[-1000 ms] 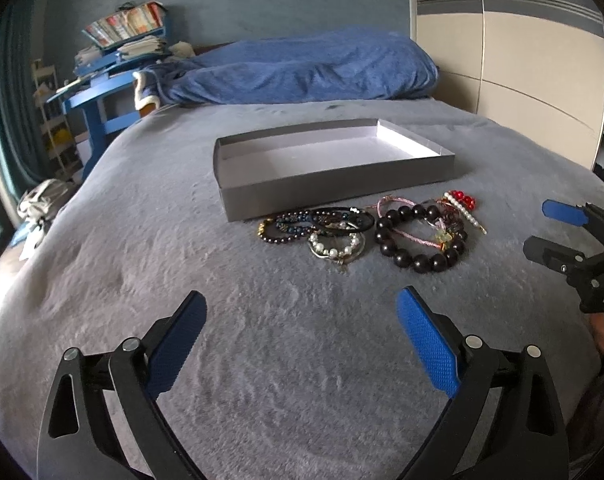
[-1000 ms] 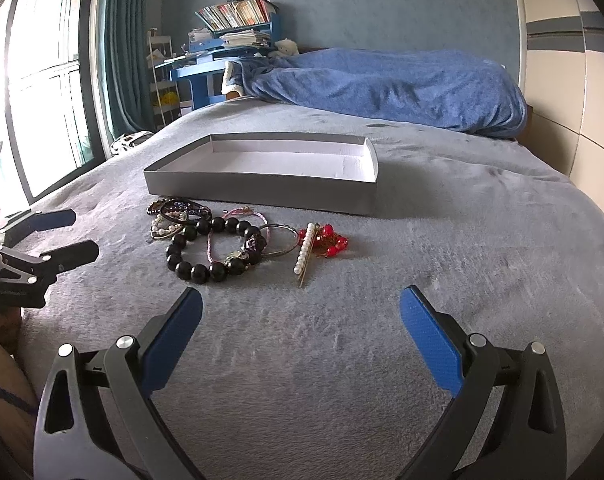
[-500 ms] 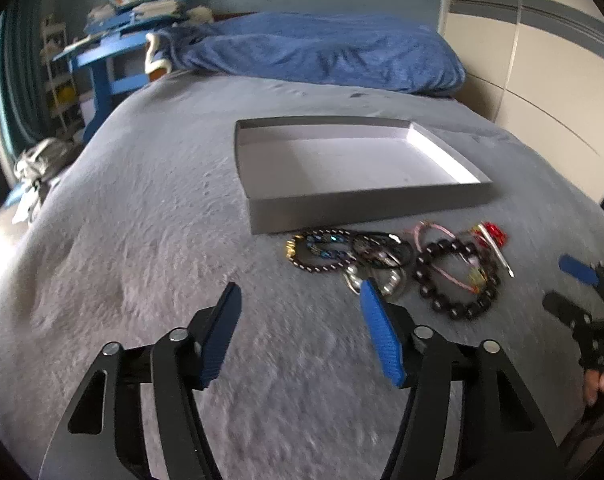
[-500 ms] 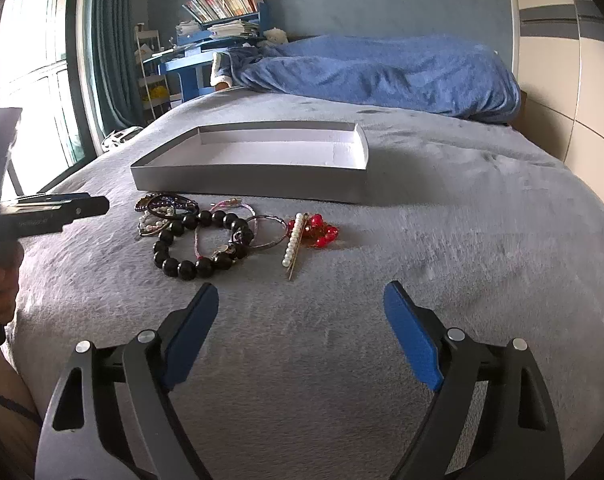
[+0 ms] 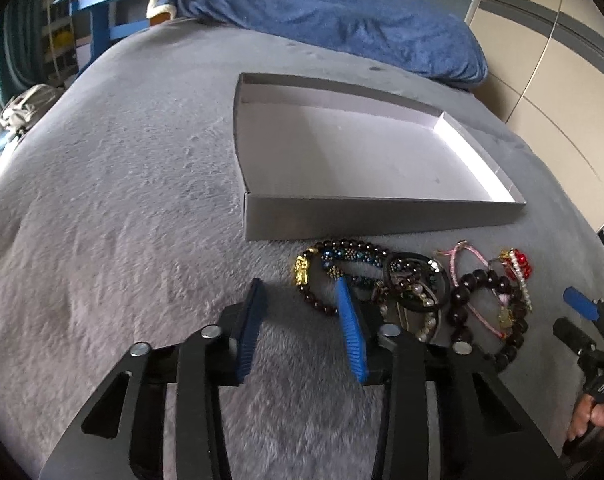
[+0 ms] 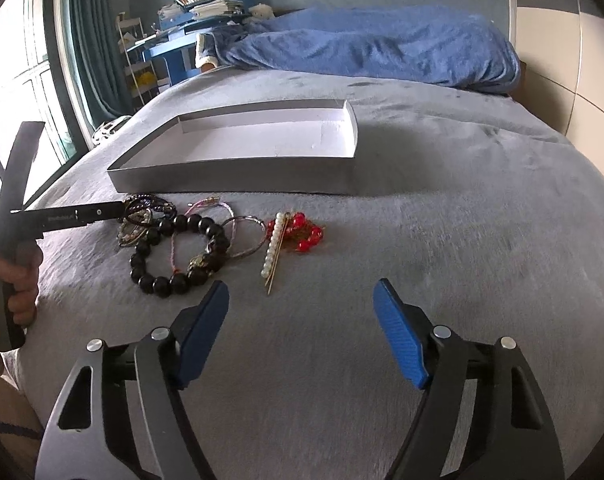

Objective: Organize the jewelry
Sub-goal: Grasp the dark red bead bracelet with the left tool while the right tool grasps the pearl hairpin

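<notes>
Jewelry: a cluster of bracelets is lying on the bed just in front of the tray's near wall: a dark garnet-bead bracelet with a gold charm, a large black round-bead bracelet, a pink cord bracelet, a red bead piece and a white pearl hairpin.
Tray: a shallow grey cardboard tray with a pale inside is sitting flat on the bed, nothing showing in it.
Left gripper: the left gripper is reaching over the left end of the cluster, blue pads narrowly parted, right pad lying over the garnet-bead bracelet; nothing is pinched between them.
Right gripper: the right gripper is hovering above bare blanket near the hairpin, pads spread wide, holding nothing.
Surface: a grey plush blanket is covering the bed, slightly rumpled.
Room: a blue quilt is bunched at the far end; a blue desk stacked with books is standing by a window with teal curtains; beige wardrobe panels are lining the right side.
</notes>
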A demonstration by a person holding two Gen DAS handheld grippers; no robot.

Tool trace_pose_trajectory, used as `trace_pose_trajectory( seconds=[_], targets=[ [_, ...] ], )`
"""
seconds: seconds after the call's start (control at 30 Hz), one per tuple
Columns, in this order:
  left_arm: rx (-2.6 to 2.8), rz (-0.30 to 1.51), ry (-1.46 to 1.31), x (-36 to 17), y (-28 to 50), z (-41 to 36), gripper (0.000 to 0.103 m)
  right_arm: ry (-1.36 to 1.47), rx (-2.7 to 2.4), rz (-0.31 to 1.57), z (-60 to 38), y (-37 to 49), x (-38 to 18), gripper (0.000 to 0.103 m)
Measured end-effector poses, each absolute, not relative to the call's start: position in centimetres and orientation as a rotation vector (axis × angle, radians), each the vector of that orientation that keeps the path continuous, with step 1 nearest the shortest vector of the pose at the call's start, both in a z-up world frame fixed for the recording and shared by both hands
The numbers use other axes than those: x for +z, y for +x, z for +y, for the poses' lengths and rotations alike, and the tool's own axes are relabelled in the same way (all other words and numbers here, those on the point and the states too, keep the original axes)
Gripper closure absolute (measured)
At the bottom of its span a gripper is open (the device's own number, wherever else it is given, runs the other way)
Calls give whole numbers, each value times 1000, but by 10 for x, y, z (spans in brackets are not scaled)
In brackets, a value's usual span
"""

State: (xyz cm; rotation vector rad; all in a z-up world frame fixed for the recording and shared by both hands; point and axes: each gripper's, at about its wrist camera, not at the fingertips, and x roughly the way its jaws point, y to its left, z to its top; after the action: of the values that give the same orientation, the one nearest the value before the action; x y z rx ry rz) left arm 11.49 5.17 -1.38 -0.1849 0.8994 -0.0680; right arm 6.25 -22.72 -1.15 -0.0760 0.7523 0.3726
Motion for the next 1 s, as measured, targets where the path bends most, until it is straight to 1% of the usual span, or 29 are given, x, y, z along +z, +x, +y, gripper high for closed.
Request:
trace_pose_trajectory(
  seconds=[0.03,0.07,0.1,0.13,0.2,0.27,0.43,0.57,0.73,0.83,0.87,0.9,0.97,1.0],
  targets=[
    [-67,905,-177,-14,117,51,85,-80,375,758,-226,66,-11,34],
    [-66,910,-164,-15,117,50,90,-86,377,765,-224,70,-12,37],
    [-62,908,-147,-15,117,49,96,-92,380,774,-222,73,-13,42],
    [-64,906,-136,-15,116,48,96,-96,382,782,-220,77,-14,46],
    [-64,896,-113,-15,112,48,96,-96,380,804,-217,84,-16,57],
    [-64,888,-97,-15,107,49,96,-87,373,814,-217,88,-17,62],
    [-49,870,-100,-13,91,63,96,-59,370,829,-219,95,-19,67],
    [-30,863,-124,-12,73,77,96,-69,400,835,-212,94,-20,75],
    [-30,865,-121,-13,54,80,96,-83,427,865,-201,98,-25,79],
    [-35,870,-107,-14,48,78,96,-89,435,883,-198,103,-28,85],
    [-35,871,-103,-14,48,78,96,-88,437,886,-197,103,-29,89],
    [-35,870,-103,-14,49,78,95,-84,440,889,-198,104,-29,92],
    [-29,877,-102,-14,53,78,89,-79,444,886,-198,103,-30,94],
    [-31,880,-101,-14,54,77,85,-78,445,881,-198,102,-29,95]
  ],
)
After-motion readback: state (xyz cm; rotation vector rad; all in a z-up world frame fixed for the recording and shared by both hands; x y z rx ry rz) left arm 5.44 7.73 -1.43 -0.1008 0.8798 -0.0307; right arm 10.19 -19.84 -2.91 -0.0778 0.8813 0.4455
